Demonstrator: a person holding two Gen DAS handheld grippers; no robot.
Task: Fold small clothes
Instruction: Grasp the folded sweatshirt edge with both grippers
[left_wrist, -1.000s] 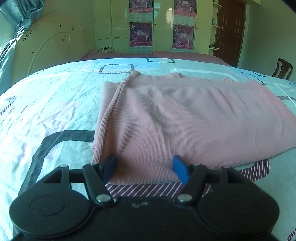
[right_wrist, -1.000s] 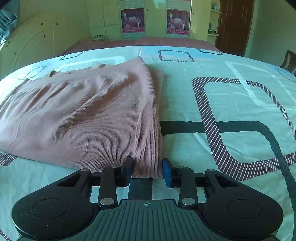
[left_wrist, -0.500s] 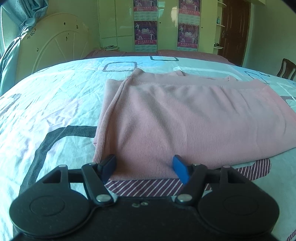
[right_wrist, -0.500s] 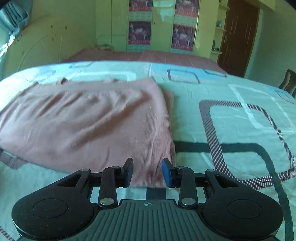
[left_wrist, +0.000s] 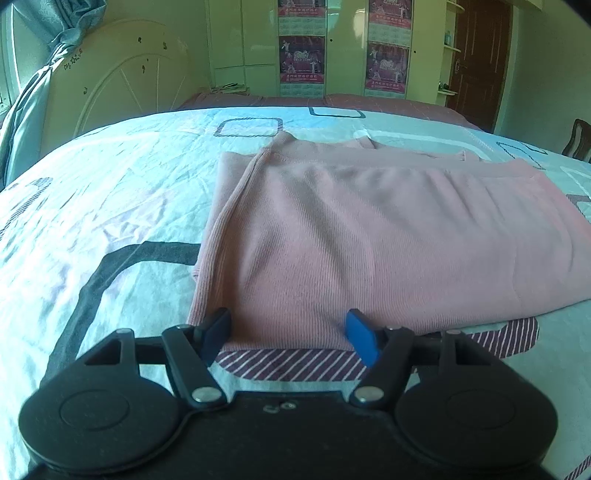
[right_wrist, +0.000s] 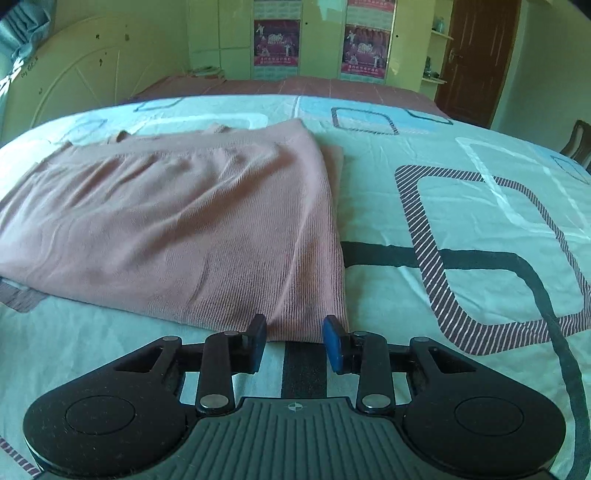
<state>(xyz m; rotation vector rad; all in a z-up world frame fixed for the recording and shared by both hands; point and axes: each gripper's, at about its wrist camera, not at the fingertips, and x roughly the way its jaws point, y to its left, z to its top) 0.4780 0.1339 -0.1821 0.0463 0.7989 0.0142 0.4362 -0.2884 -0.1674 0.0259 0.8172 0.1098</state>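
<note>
Here, no container in view. Pink garment (left_wrist: 369, 236) lies folded flat on patterned bedsheet (left_wrist: 110, 192), several layers stacked, near edge just ahead of both tools. Beyond bed: headboard (left_wrist: 122, 81), wardrobe with posters (left_wrist: 301, 48), brown door (right_wrist: 476, 55), chair (right_wrist: 576, 140) at far right. Nothing blocks garment. Left gripper (left_wrist: 290, 332) angled downward, jaws wide apart, straddling near left corner, fabric not pinched. Right gripper (right_wrist: 293, 341) angled downward, jaws narrower but apart, at near right corner, unclamped.

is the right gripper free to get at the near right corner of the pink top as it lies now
Probably yes. The right gripper sits just short of the pink top, whose near right corner lies flat on the bedsheet. Its jaws stand open and empty, and nothing lies between.
</note>
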